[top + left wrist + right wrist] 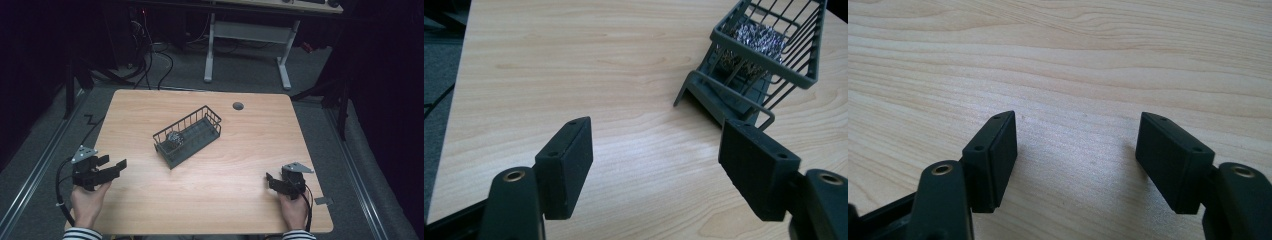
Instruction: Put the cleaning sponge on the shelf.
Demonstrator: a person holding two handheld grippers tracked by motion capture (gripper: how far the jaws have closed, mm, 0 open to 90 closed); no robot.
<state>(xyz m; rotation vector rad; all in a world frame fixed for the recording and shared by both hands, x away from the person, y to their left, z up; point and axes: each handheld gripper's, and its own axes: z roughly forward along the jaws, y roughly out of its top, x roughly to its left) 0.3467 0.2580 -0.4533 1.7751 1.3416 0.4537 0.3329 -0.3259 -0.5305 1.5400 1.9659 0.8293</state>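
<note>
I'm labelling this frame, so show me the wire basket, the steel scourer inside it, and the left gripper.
wire basket (212,118): high view, on its far rim.
steel scourer (758,36): left gripper view, on its shiny tangle.
left gripper (113,163): high view, midway between its fingertips.

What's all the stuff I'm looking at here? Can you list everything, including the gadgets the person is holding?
Table: one, light wood, fills the middle of the high view.
Wire basket: one, dark grey, near the table's centre, set at an angle.
Steel wool ball: one, silvery, inside the basket at its near-left end.
Cable hole: one, grey, far side of the table, right of centre.
Desk frame: one, white legs, on the floor beyond the table.
Left gripper: one, black, near-left of the table, fingers open, holding nothing.
Right gripper: one, black, near-right of the table, fingers open, holding nothing.
Hands: two, striped sleeves, at the near edge.
</note>
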